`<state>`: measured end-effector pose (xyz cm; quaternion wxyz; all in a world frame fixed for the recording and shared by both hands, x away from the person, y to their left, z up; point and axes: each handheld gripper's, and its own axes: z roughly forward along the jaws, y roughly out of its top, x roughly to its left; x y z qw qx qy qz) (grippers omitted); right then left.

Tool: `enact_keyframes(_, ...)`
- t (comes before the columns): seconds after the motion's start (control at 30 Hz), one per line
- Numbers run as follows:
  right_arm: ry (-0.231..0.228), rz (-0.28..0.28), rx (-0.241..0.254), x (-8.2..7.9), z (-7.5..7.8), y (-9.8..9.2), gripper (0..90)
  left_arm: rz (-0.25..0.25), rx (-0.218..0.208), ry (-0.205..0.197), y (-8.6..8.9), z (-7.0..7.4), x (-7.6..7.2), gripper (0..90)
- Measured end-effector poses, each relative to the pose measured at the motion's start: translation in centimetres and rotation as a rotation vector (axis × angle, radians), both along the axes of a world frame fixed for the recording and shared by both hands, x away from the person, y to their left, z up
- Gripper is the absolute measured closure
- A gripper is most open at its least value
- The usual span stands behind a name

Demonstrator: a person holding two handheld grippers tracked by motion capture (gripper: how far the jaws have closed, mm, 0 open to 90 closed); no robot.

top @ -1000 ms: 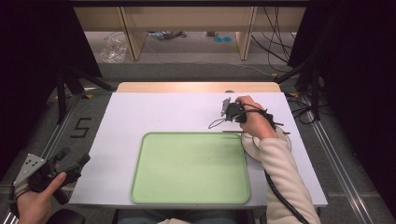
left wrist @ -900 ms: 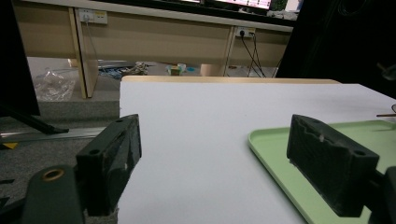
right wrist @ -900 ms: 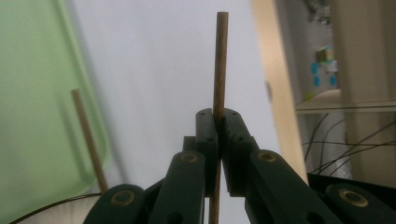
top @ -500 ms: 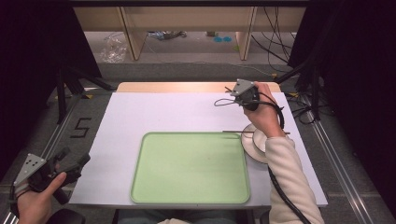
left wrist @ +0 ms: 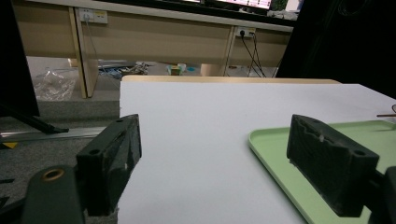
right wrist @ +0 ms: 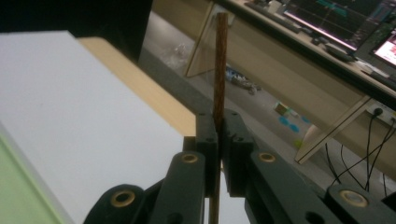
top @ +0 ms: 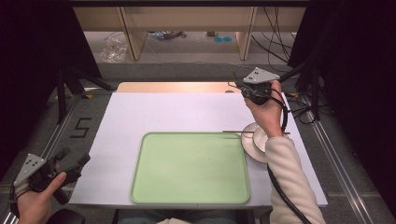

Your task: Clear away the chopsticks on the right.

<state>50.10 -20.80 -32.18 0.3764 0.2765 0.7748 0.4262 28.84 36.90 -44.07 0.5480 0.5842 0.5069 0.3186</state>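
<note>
White sheet (top: 187, 114) covers the table; green tray (top: 189, 168) lies on its near half. Cream plate (top: 254, 142) sits touching the tray's right edge, with a second dark stick (top: 233, 132) lying across its rim. Left gripper (top: 70, 165) is held off the near-left corner, jaws wide apart, empty. Right gripper (right wrist: 218, 135) is raised above the far-right corner, jaws pinched together on a brown chopstick (right wrist: 218, 65) standing upright between them.
</note>
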Motion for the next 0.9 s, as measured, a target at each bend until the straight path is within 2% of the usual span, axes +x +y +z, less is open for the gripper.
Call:
enact_keyframes(0.07, 0.012, -0.002, 0.039, 0.0, 0.0, -0.2, 87.7, 0.017, -0.013, 0.010, -0.1, 0.0, -0.1, 17.8)
enact_keyframes(0.1, 0.004, -0.019, 0.083, -0.1, 0.1, -0.4, 87.7, 0.017, -0.014, 0.009, -0.1, 0.0, -0.1, 17.8)
enact_keyframes(0.13, 0.004, -0.019, 0.083, -0.1, 0.1, -0.4, 87.7, 0.014, -0.011, 0.008, -0.1, 0.0, -0.1, 17.8)
enact_keyframes(0.17, 0.007, -0.021, 0.126, -0.1, 0.2, -0.6, 87.7, 0.000, 0.000, 0.000, 0.0, 0.0, 0.0, 17.8)
enact_keyframes(0.23, 0.024, -0.019, 0.175, -0.2, 0.3, -0.6, 87.7, 0.016, -0.013, 0.010, -0.1, 0.0, -0.1, 17.8)
enact_keyframes(0.27, 0.023, -0.021, 0.194, -0.2, 0.3, -0.7, 87.7, 0.008, -0.006, 0.004, 0.0, 0.0, 0.0, 17.8)
enact_keyframes(0.3, 0.042, -0.027, 0.219, -0.3, 0.4, -0.7, 87.7, 0.008, -0.006, 0.004, 0.0, 0.0, 0.0, 17.8)
enact_keyframes(0.33, 0.042, -0.027, 0.219, -0.3, 0.4, -0.7, 87.7, -0.001, 0.001, -0.002, 0.0, 0.0, 0.0, 17.8)
enact_keyframes(0.37, 0.041, -0.027, 0.242, -0.2, 0.5, -0.8, 87.7, 0.005, -0.003, 0.004, 0.0, 0.0, 0.0, 17.8)
enact_keyframes(0.4, 0.066, -0.037, 0.300, -0.4, 0.5, -0.8, 87.7, 0.016, -0.014, 0.010, -0.1, 0.0, -0.1, 17.8)
enact_keyframes(0.47, 0.100, -0.059, 0.344, -0.6, 0.6, -0.7, 87.7, 0.015, -0.013, 0.010, -0.1, 0.0, -0.1, 17.8)
enact_keyframes(0.57, 0.140, -0.079, 0.373, -0.6, 0.7, -0.7, 87.7, 0.014, -0.014, 0.009, -0.1, 0.0, -0.1, 17.8)
enact_keyframes(0.73, 0.195, -0.096, 0.398, -0.7, 0.9, -0.4, 87.7, 0.015, -0.013, 0.010, -0.1, 0.0, -0.1, 17.8)
enact_keyframes(0.77, 0.195, -0.096, 0.398, -0.7, 0.9, -0.4, 87.7, 0.014, -0.013, 0.010, -0.1, 0.0, -0.1, 17.8)
enact_keyframes(0.8, 0.225, -0.105, 0.410, -0.8, 1.0, -0.3, 87.7, 0.014, -0.014, 0.009, -0.1, 0.0, -0.1, 17.8)
enact_keyframes(0.83, 0.236, -0.105, 0.428, -0.8, 1.1, -0.2, 87.7, 0.011, -0.012, 0.008, -0.1, 0.0, 0.0, 17.9)
enact_keyframes(0.87, 0.240, -0.108, 0.427, -0.8, 1.1, -0.2, 87.7, -0.009, 0.005, -0.004, 0.0, 0.0, 0.1, 17.8)
enact_keyframes(0.9, 0.240, -0.108, 0.427, -0.8, 1.1, -0.2, 87.7, -0.004, 0.000, -0.003, 0.0, 0.0, 0.1, 17.8)
